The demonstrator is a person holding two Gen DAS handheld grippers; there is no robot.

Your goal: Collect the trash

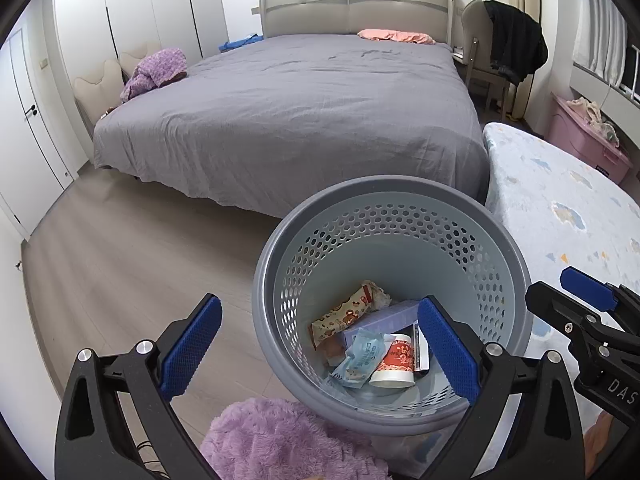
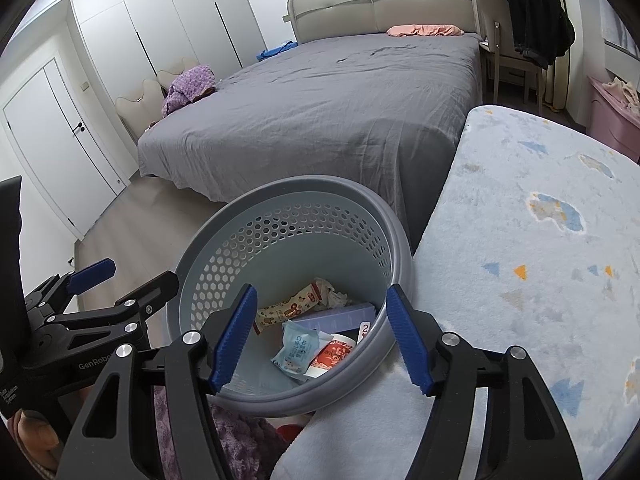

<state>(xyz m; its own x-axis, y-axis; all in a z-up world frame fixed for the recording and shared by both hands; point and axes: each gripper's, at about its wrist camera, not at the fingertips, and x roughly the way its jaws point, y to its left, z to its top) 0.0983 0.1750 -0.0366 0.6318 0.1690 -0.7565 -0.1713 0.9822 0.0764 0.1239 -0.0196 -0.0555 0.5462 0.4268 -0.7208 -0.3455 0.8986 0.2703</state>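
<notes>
Both hand-held grippers apart, empty | bin (image 1: pixel 276 320) base hidden | wrappers (image 2: pixel 296 350) overlapping

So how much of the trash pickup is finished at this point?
Several pieces already lie in the grey perforated plastic bin: a cartoon-print snack wrapper, a red-and-white paper cup and a pale blue sachet. Nothing is in hand; the left gripper and right gripper are both open. No loose trash shows on the wooden floor.
</notes>
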